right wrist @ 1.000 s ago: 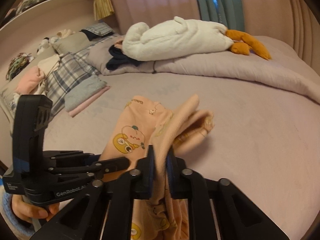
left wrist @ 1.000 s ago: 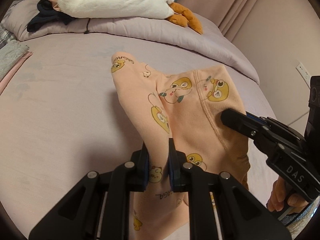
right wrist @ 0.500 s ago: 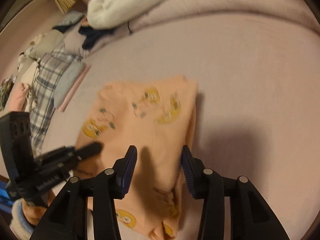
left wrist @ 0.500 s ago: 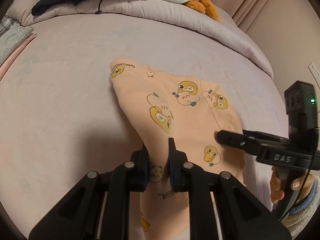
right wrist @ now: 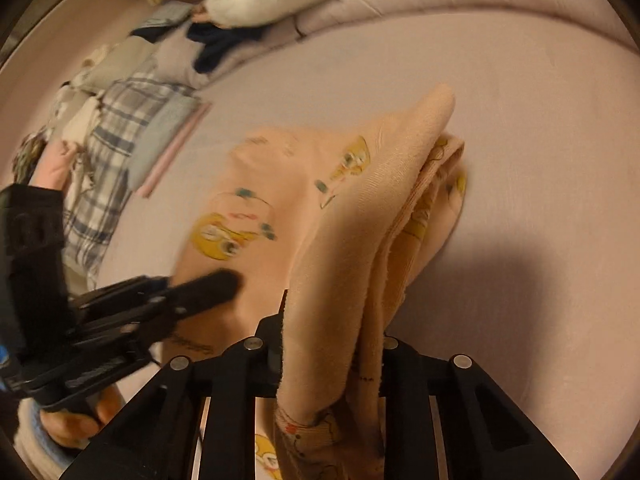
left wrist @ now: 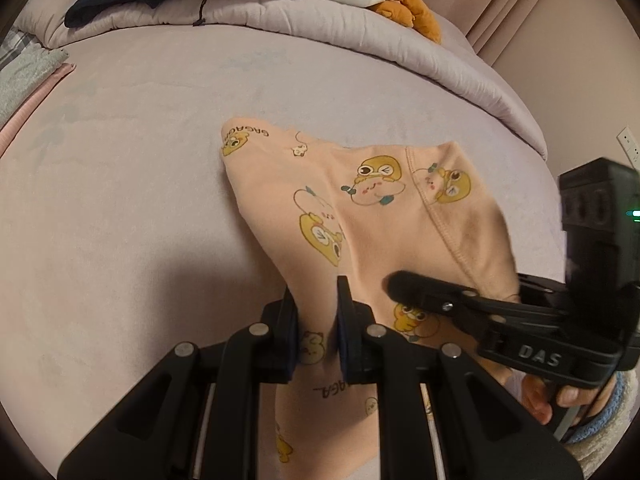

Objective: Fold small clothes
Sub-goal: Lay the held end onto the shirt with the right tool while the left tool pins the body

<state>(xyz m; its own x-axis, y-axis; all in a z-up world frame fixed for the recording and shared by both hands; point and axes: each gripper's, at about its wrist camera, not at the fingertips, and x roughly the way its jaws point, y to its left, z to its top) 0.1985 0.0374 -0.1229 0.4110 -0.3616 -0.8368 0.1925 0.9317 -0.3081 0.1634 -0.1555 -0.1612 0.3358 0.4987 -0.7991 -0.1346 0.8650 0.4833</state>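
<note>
While peach garment [left wrist: 372, 216] lies on bed [left wrist: 120, 200], both tongs pinch it.

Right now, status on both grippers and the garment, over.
Left gripper shut on peach garment. Right gripper has just been closing, bunched fold between its jaws. Garment partly on bed; nothing in the way.

The right gripper's [right wrist: 326, 320] pads are hidden under the bunched peach garment [right wrist: 280, 184]; the clothes pile [right wrist: 100, 140] at the bed's left edge is blurred.

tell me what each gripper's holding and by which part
Both hold the peach garment. The left gripper pinches a raised fold near its left edge; the right gripper, jaws just closing, has a bunched fold at the right edge.
</note>
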